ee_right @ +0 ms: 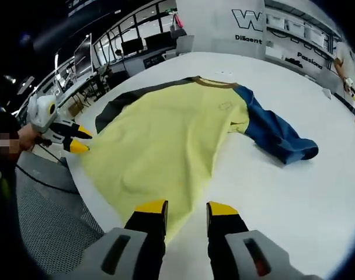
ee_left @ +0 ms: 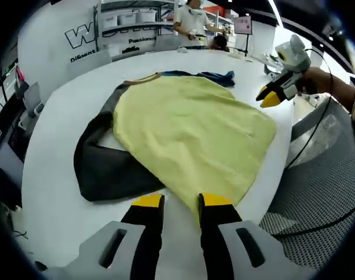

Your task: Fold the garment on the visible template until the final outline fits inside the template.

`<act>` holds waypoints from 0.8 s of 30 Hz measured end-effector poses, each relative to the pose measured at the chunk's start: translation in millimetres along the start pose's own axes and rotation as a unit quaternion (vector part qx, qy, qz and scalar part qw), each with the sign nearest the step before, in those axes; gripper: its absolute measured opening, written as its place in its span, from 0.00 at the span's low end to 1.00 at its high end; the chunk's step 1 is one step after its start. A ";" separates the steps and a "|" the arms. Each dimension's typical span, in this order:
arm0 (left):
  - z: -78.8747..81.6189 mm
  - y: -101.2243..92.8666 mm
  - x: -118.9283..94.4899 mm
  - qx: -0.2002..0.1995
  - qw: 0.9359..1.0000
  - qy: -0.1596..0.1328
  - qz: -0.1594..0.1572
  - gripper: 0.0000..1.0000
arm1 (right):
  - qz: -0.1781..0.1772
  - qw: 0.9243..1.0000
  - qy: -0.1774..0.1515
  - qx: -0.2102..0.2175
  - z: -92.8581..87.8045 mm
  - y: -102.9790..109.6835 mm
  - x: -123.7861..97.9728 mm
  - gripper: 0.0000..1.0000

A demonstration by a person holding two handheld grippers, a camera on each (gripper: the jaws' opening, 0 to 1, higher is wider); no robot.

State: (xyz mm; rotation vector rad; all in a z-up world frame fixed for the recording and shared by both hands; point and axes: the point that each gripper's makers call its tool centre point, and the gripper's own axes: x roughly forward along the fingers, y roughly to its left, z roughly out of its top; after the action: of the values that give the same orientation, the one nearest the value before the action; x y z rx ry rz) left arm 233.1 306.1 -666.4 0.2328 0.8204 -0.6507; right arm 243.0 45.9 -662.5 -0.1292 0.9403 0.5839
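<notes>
On the white table point(ee_left: 49, 192) the garment point(ee_left: 189, 131) lies spread flat, a yellow shirt with 1 dark grey sleeve point(ee_left: 104, 166) and 1 blue sleeve point(ee_right: 277, 134). Its long axis runs from the hem, nearest both cameras, to the brown collar point(ee_right: 215, 83) at the far end, so the shirt points away from the person. The left gripper point(ee_left: 182, 201) sits at 1 hem corner with its yellow-tipped jaws a narrow gap apart; a point of yellow cloth reaches down between them, though I cannot tell whether it is pinched. From the right gripper view that same tool shows at the left, its tips at the hem edge. The right gripper point(ee_right: 186, 209) hovers at the other hem corner, jaws parted with nothing between them and the cloth edge just under its left jaw. Each gripper is therefore nearest its own corner, well apart from the collar and sleeves. No template outline is visible under the cloth. My judgement is that the next move is a lengthwise fold, lifting the hem toward the collar, and it needs both corners gripped evenly.
</notes>
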 end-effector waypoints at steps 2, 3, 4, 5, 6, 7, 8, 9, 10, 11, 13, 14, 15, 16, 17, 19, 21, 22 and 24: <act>-0.1 -2.6 -2.2 0.009 1.000 0.003 0.002 0.17 | 0.003 1.000 0.008 0.007 -5.9 4.2 0.3 0.19; -0.2 -2.6 -2.3 0.008 1.000 0.004 0.002 0.17 | 0.003 1.000 0.013 0.009 -8.9 5.3 0.4 0.18; -1.8 -3.8 -2.5 0.008 1.000 0.008 0.000 0.17 | 0.000 1.000 0.018 0.007 -11.4 5.7 0.7 0.18; -3.1 -5.0 -2.5 0.009 1.000 0.011 -0.003 0.16 | -0.003 1.000 0.024 0.006 -14.2 5.0 0.6 0.17; -4.7 -5.8 -2.2 0.009 1.000 0.015 -0.003 0.14 | -0.006 1.000 0.027 0.011 -16.4 4.8 0.3 0.16; -5.3 -6.3 -2.0 0.007 1.000 0.015 -0.003 0.12 | -0.006 1.000 0.026 0.015 -16.7 5.4 -0.2 0.14; -6.6 -8.3 -1.4 0.005 1.000 0.018 -0.007 0.11 | -0.003 1.000 0.025 0.018 -17.0 6.6 -0.5 0.13; -8.0 -10.1 -1.2 0.003 1.000 0.021 -0.011 0.09 | -0.001 0.999 0.026 0.019 -17.5 6.8 -0.5 0.13; -9.6 -11.5 -0.7 0.002 1.000 0.026 -0.013 0.07 | -0.004 0.999 0.032 0.023 -19.9 6.0 -0.8 0.12; -10.2 -12.0 -0.1 0.003 1.000 0.027 -0.014 0.05 | -0.003 0.999 0.032 0.021 -20.2 6.4 -0.7 0.12; -11.5 -12.8 0.8 0.003 0.999 0.032 -0.015 0.04 | 0.001 0.999 0.034 0.027 -21.2 8.3 -0.5 0.11; -11.4 -12.7 0.8 0.003 0.999 0.032 -0.014 0.03 | 0.003 0.999 0.033 0.033 -21.1 9.2 -0.1 0.09; -11.0 -12.7 0.8 0.002 0.999 0.031 -0.014 0.02 | 0.007 0.999 0.033 0.036 -21.3 10.3 0.4 0.08; -11.1 -13.0 0.8 0.000 0.999 0.032 -0.015 0.01 | 0.008 0.999 0.033 0.038 -21.3 10.9 0.7 0.07; -11.2 -12.8 0.8 -0.002 0.999 0.032 -0.015 0.01 | 0.008 0.999 0.033 0.039 -21.3 11.2 1.1 0.06; -11.6 -11.4 0.5 -0.007 0.999 0.034 -0.013 0.00 | 0.009 0.998 0.036 0.041 -22.1 12.1 2.5 0.03; -12.0 -11.2 0.4 -0.011 0.999 0.035 -0.012 0.00 | 0.015 0.998 0.023 0.051 -19.4 12.4 3.4 0.03; -12.3 -11.2 0.5 -0.012 0.999 0.035 -0.012 0.00 | 0.015 0.998 0.023 0.053 -19.7 12.3 3.4 0.00; -13.8 -10.8 0.7 -0.010 0.999 0.040 -0.010 0.00 | 0.014 0.998 0.020 0.057 -20.0 12.3 0.8 0.00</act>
State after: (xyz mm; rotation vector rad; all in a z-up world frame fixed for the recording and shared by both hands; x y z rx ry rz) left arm 218.4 303.3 -675.6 0.2339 0.9056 -0.6550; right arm 222.4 49.5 -673.3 -0.0257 1.0129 0.5532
